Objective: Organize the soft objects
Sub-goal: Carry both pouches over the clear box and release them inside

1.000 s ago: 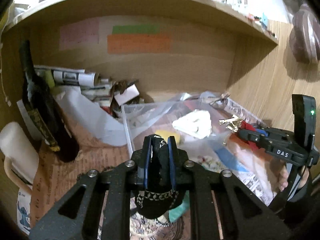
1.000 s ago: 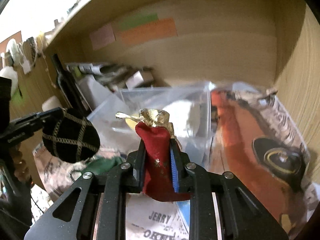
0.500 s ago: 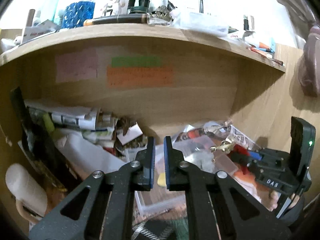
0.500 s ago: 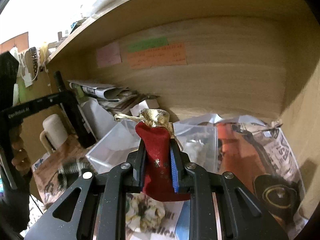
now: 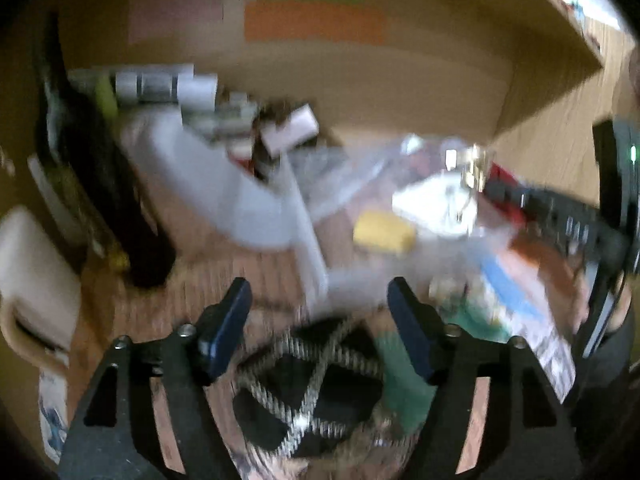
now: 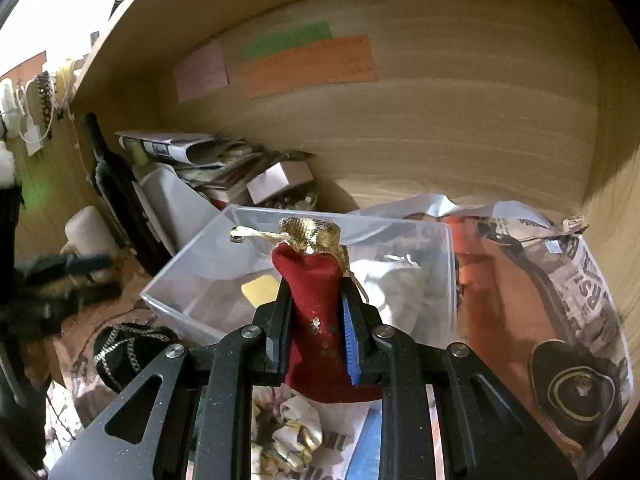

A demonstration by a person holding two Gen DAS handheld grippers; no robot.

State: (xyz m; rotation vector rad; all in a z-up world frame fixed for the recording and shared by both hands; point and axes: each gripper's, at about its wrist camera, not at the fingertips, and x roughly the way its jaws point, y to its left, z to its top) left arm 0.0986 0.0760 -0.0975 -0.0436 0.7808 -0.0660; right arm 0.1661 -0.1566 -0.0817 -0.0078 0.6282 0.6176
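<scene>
On the papered desk under the shelf, a clear bin sits just ahead of the right gripper. That gripper's fingers are clamped on a red pouch, which stands upright between them, its long axis running up out of the jaws and its gold-trimmed neck on top. The bin's near wall lies straight beyond the pouch, with a yellow piece and a white bundle already inside. Judging by that, the right side is the nearer to the bin, and a short forward reach over the rim followed by a release is what the coming move calls for; the pouch's height means the rim must be cleared first.

The left gripper has its fingers wide apart and holds nothing. Its view is blurred, but a black pouch with a light criss-cross pattern lies on the desk just below and between the open fingers, towards the camera, beside something green. In the right view the same black pouch rests on the desk outside the bin, near its left front corner. Its long axis cannot be told through the blur. A scrunchie lies under the right gripper, also outside the bin.
</scene>
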